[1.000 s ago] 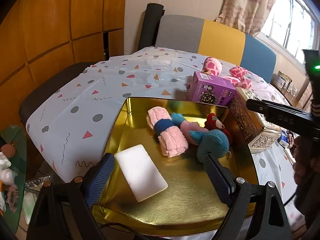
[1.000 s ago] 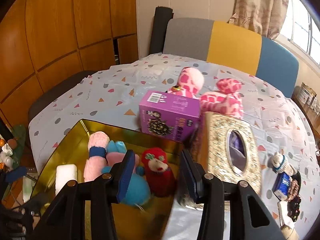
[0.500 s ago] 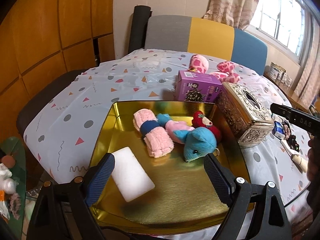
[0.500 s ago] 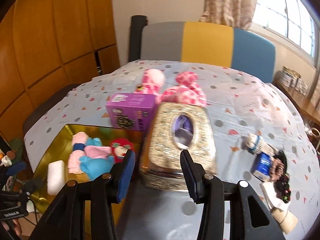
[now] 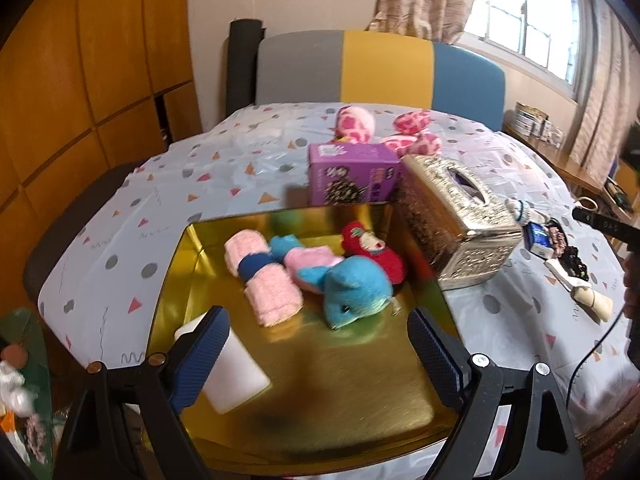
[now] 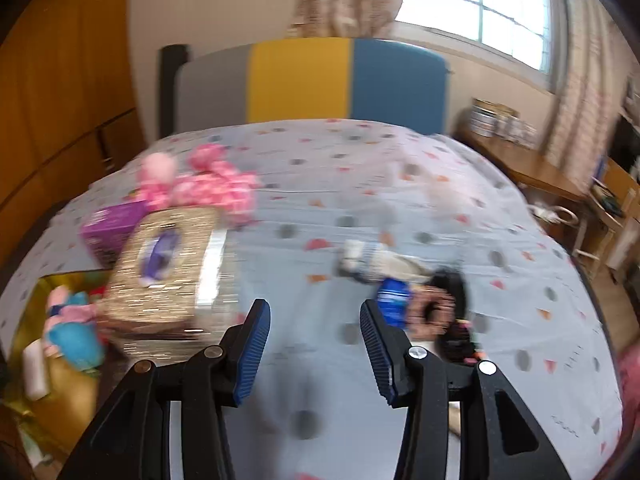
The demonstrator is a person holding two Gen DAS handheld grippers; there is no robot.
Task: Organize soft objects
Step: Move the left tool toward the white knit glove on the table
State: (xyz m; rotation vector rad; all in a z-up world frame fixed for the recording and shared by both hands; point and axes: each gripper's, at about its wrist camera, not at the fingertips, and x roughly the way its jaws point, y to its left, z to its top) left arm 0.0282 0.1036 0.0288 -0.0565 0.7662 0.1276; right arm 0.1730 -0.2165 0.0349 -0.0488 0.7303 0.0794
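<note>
A gold tray [image 5: 360, 392] at the table's near left holds a pink rolled towel with a blue band [image 5: 264, 280], a blue plush [image 5: 356, 292], a red plush [image 5: 376, 248], a small pink plush [image 5: 312, 260] and a white block [image 5: 236, 376]. My left gripper [image 5: 316, 360] hangs wide open over the tray's near end, holding nothing. My right gripper [image 6: 314, 344] is part open and empty above bare tablecloth, right of the tissue box [image 6: 168, 264]. Just beyond its right finger lie a small white plush [image 6: 368, 260], a blue packet [image 6: 394, 300] and hair ties [image 6: 436, 308]. A pink spotted plush [image 6: 200, 188] lies behind the boxes.
A purple carton [image 5: 352, 180] and an ornate gold tissue box [image 5: 456, 220] stand behind and right of the tray. A white rolled item [image 5: 580, 292] lies near the table's right edge. A grey, yellow and blue chair back [image 5: 380, 68] stands behind the table. Wooden panels line the left.
The right gripper has swept right, from over the tray past the tissue box to the small items on the cloth. The left gripper has shifted slightly and rolled level; both jaw gaps are unchanged.
</note>
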